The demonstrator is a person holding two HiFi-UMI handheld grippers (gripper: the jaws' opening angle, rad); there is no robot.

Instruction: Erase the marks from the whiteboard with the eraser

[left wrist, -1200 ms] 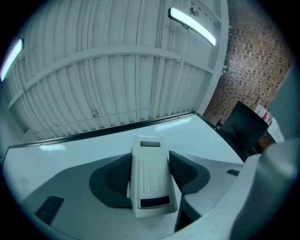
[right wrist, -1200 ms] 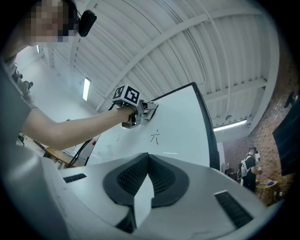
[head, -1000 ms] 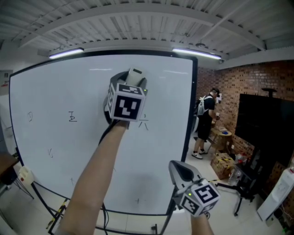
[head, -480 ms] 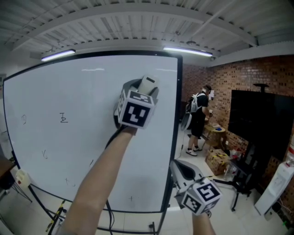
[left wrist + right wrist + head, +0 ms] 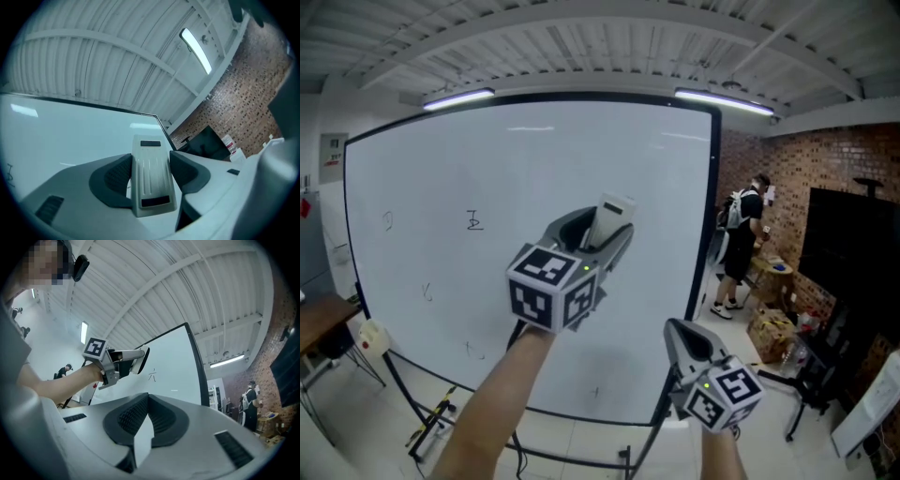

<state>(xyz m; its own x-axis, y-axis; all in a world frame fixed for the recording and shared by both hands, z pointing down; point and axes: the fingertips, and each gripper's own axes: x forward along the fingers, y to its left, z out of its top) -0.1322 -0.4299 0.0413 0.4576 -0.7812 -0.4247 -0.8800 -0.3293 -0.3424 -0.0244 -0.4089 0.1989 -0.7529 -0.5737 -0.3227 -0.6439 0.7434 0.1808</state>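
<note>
My left gripper (image 5: 598, 236) is shut on a pale grey eraser (image 5: 610, 218), held off the whiteboard (image 5: 525, 178) near its middle. In the left gripper view the eraser (image 5: 151, 165) sits lengthwise between the two dark pads, its far end towards the board (image 5: 56, 136). Small dark marks remain: one at upper left (image 5: 474, 220), a fainter one (image 5: 388, 220) further left, others low down (image 5: 425, 291). In the right gripper view a mark (image 5: 152, 376) shows just right of the eraser (image 5: 138, 360). My right gripper (image 5: 686, 343) hangs low at the right, shut and empty.
The whiteboard stands on a black wheeled frame (image 5: 422, 422). A person (image 5: 739, 248) stands at the back right by a brick wall (image 5: 816, 169) and a black screen (image 5: 853, 272). Boxes and clutter (image 5: 769, 328) lie on the floor there. A wooden table corner (image 5: 319, 323) is at left.
My left gripper has come down and back from the board with the eraser still in it. The head view has swung, showing more of the board. The right gripper has barely moved.
</note>
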